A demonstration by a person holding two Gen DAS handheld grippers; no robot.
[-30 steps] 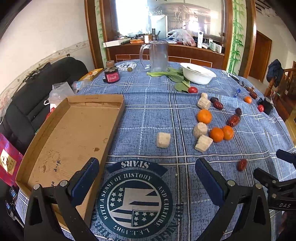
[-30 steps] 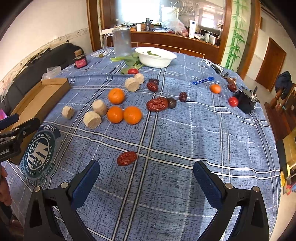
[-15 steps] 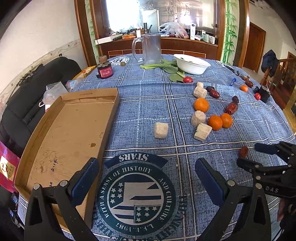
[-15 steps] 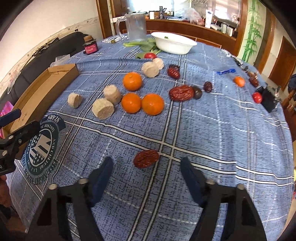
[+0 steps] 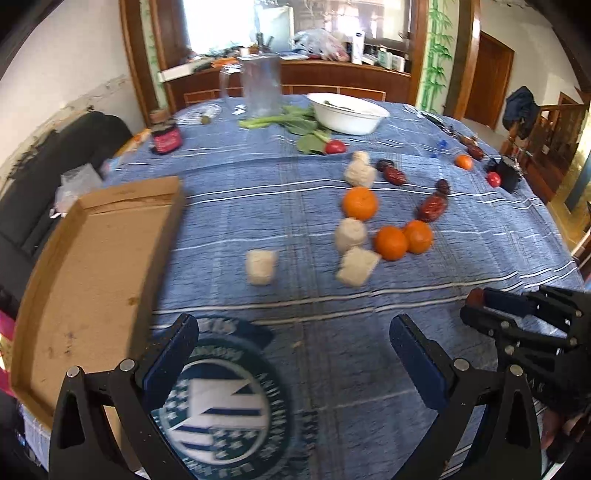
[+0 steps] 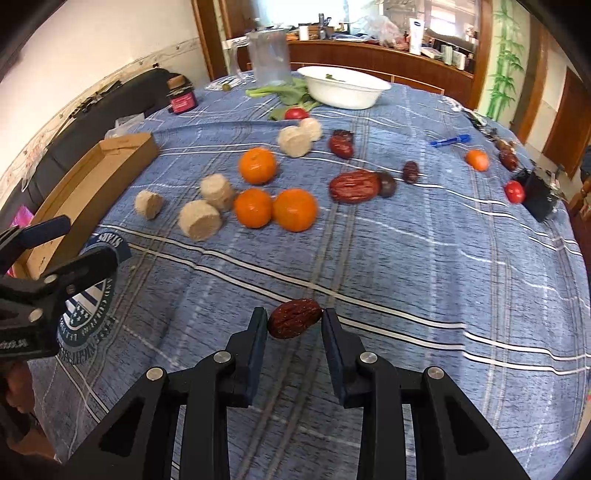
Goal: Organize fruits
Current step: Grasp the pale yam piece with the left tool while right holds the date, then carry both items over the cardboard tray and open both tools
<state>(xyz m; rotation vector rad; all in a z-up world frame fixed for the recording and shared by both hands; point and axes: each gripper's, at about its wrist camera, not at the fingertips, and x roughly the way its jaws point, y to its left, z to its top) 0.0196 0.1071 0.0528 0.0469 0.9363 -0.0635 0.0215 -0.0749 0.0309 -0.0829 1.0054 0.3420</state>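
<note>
Between the right hand-held gripper's (image 6: pixel 294 321) tips sits a red date (image 6: pixel 294 318), now clamped where they were wide apart; pickup begun; left hand-held gripper (image 5: pixel 293 354) gapes near the cardboard tray (image 5: pixel 92 266).

Round dining table (image 5: pixel 258 184) under blue plaid cloth, centre of a lived-in room. Behind it, a cluttered dark-wood sideboard (image 6: pixel 369 55) beneath a bright window (image 5: pixel 218 26). Left of the table, a black sofa (image 5: pixel 22 206) against a white wall (image 6: pixel 92 44). Right of the sideboard, bamboo-painted panel (image 5: pixel 436 48) and brown door (image 5: pixel 487 77).
</note>
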